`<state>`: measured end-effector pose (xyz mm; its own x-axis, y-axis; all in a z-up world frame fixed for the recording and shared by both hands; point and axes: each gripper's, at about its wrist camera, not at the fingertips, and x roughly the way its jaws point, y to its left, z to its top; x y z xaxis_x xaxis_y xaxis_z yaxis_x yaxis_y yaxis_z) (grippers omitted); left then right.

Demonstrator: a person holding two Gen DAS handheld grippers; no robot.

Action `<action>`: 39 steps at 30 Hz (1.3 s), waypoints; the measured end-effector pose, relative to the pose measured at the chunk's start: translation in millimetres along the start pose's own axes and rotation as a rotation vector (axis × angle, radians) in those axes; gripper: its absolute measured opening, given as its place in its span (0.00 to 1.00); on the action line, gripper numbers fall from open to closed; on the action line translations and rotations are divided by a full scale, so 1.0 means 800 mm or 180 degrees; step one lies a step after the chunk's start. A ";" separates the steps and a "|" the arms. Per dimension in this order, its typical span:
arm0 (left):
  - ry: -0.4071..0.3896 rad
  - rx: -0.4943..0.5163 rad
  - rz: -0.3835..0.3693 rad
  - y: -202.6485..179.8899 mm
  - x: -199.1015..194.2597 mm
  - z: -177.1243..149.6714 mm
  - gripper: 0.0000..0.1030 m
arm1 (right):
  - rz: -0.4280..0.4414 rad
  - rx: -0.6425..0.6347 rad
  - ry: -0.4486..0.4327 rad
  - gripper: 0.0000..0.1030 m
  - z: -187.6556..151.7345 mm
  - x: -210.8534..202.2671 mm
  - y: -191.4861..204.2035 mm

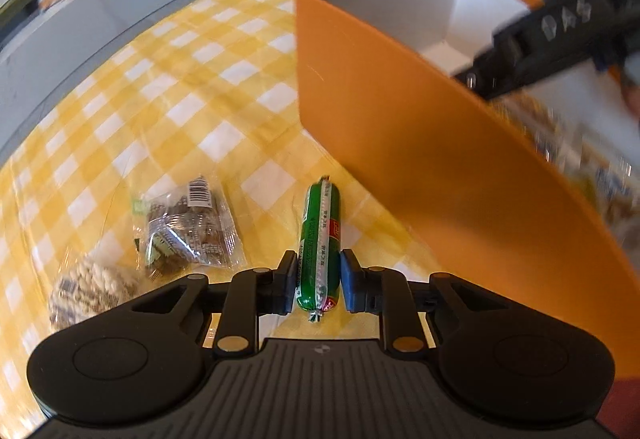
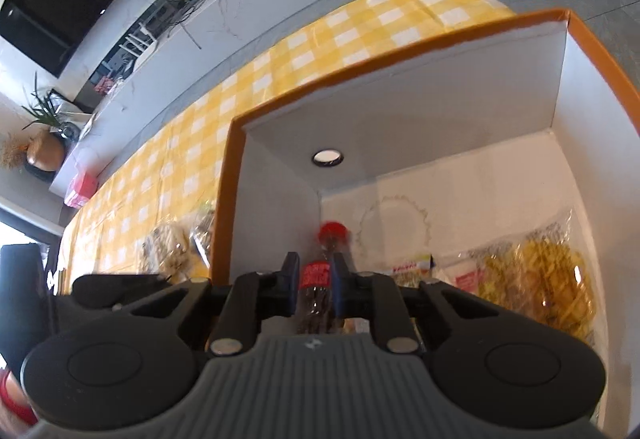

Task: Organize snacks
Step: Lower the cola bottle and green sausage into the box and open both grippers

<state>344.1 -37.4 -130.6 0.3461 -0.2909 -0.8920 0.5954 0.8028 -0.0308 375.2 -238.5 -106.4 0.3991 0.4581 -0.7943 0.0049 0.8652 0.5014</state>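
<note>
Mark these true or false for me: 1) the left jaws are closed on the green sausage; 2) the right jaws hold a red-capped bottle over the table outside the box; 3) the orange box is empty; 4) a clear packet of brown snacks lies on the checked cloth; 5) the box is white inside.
1) True: the left gripper is shut on the green sausage.
2) False: the right gripper holds the red-capped bottle inside the orange box.
3) False: a bag of yellow snacks already lies in it.
4) True: the clear packet lies on the checked cloth.
5) True.
</note>
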 end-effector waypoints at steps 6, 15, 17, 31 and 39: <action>-0.0268 -0.0444 -0.0082 0.006 -0.043 0.004 0.24 | -0.0045 -0.0124 -0.0047 0.18 -0.006 -0.008 0.006; -0.0802 -0.0662 0.0026 -0.009 -0.124 0.019 0.24 | -0.0095 -0.0137 -0.0073 0.19 -0.023 -0.030 -0.006; -0.0952 -0.0637 0.0051 -0.019 -0.139 0.025 0.24 | -0.0060 -0.0136 -0.0107 0.19 -0.025 -0.037 -0.007; -0.0972 -0.0193 0.0103 -0.087 -0.097 0.081 0.24 | 0.0020 0.0194 -0.0201 0.23 -0.029 -0.068 -0.043; -0.0623 0.0217 0.0385 -0.121 -0.042 0.099 0.24 | -0.0060 0.0239 -0.0231 0.26 -0.032 -0.074 -0.060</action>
<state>332.4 -146.8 -62.0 0.5479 -0.2955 -0.7826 0.5863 0.8029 0.1073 327.7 -302.2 -92.4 0.4636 0.4236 -0.7782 0.0805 0.8545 0.5131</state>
